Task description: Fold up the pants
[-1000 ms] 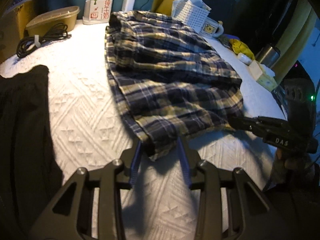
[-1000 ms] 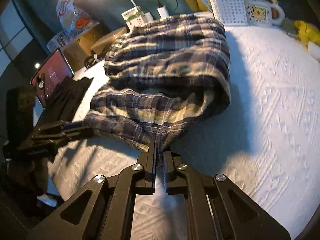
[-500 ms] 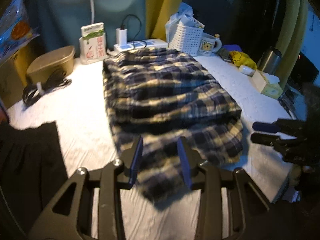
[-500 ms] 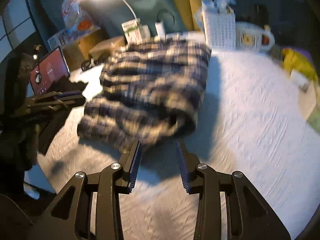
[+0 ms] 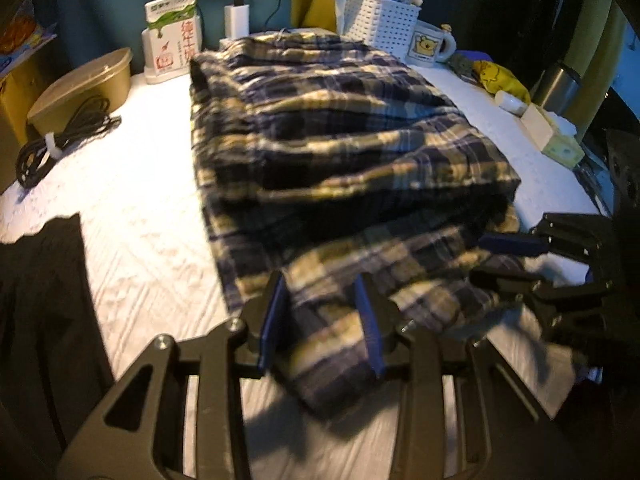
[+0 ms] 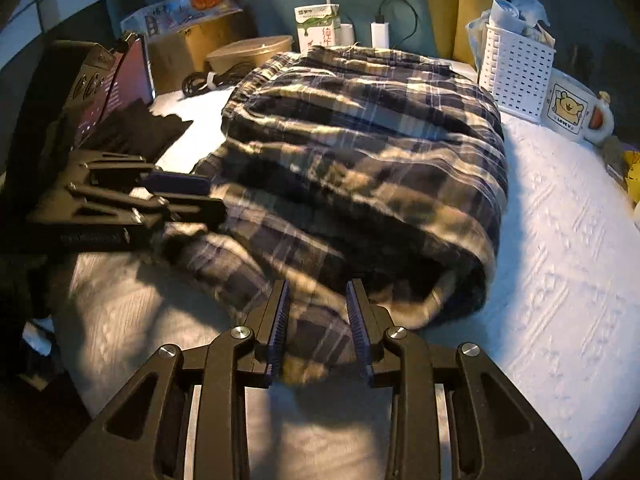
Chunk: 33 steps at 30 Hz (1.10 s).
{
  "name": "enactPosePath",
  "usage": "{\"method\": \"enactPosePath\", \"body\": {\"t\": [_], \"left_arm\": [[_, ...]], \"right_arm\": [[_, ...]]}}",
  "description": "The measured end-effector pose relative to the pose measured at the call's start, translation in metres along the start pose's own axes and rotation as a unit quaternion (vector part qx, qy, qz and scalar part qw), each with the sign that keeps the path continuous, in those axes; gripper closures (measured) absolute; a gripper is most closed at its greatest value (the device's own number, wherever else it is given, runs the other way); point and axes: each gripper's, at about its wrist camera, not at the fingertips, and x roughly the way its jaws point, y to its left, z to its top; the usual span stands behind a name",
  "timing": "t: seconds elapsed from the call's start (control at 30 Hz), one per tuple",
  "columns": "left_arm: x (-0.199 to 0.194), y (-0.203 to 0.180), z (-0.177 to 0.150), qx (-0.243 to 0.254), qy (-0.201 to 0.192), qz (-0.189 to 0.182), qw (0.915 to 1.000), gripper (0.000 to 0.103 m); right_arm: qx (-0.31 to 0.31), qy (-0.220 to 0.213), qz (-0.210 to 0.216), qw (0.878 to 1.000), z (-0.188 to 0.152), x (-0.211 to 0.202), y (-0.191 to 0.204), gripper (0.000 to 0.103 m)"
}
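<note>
The plaid pants [image 5: 340,152] lie folded in layers on the white bedspread [image 5: 132,184], also seen in the right wrist view [image 6: 360,168]. My left gripper [image 5: 322,316] is open, its fingers on either side of the near hem of the lower layer. My right gripper [image 6: 318,316] is open too, straddling the near corner of the same layer. The right gripper shows at the right edge of the left wrist view [image 5: 516,260]. The left gripper shows at the left of the right wrist view [image 6: 184,196].
A black garment [image 5: 40,300] lies at the left. At the back stand a carton [image 5: 172,36], a lidded tub [image 5: 80,88], a coiled cable [image 5: 60,136], a white basket [image 5: 384,20] and a mug [image 5: 430,46]. A tablet [image 6: 116,88] stands at the left.
The right gripper let go of the pants' edge and opened. Both grippers pulled back and up, then came down again around the near hem of the lower layer.
</note>
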Motion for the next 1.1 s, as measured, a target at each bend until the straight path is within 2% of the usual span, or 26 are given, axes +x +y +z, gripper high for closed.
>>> {"method": "enactPosePath", "body": {"t": [0.07,0.17,0.33,0.47,0.5,0.6,0.8,0.93,1.03,1.1], "left_arm": [[-0.009,0.006,-0.004,-0.003,0.005,0.014,0.9999,0.065],[-0.023,0.019,0.001,-0.026,-0.007,0.019,0.9995,0.065],[-0.04,0.037,0.038,-0.061,-0.076,0.023,0.995,0.061],[-0.03,0.038,0.074,-0.055,-0.1,0.026,0.9932,0.061],[-0.024,0.039,0.082,-0.052,-0.1,0.028,0.9932,0.061],[-0.003,0.044,0.097,-0.047,-0.089,0.035,0.9943,0.061],[0.029,0.054,0.095,-0.065,-0.054,0.035,0.9958,0.061],[0.042,0.062,0.081,-0.088,-0.032,0.028,0.9952,0.06],[0.043,0.063,0.07,-0.09,-0.03,0.028,0.9951,0.053],[0.04,0.064,0.063,-0.095,-0.034,0.02,0.9947,0.052]], "right_arm": [[0.006,0.007,0.002,1.0,-0.005,-0.01,-0.007,0.071],[0.018,-0.014,0.003,1.0,-0.009,-0.03,-0.016,0.071],[0.021,-0.05,-0.03,0.998,0.009,-0.06,-0.04,0.07],[0.021,-0.074,-0.06,0.995,0.038,-0.061,-0.059,0.07],[0.022,-0.076,-0.069,0.994,0.044,-0.058,-0.066,0.07],[0.026,-0.077,-0.064,0.995,0.062,-0.04,-0.078,0.07],[0.01,-0.052,-0.052,0.997,0.077,0.009,-0.086,0.07],[0.009,-0.012,-0.047,0.999,0.071,0.037,-0.087,0.071],[-0.007,-0.022,-0.052,0.998,0.059,0.038,-0.083,0.071],[-0.009,-0.022,-0.049,0.999,0.053,0.033,-0.082,0.071]]}}
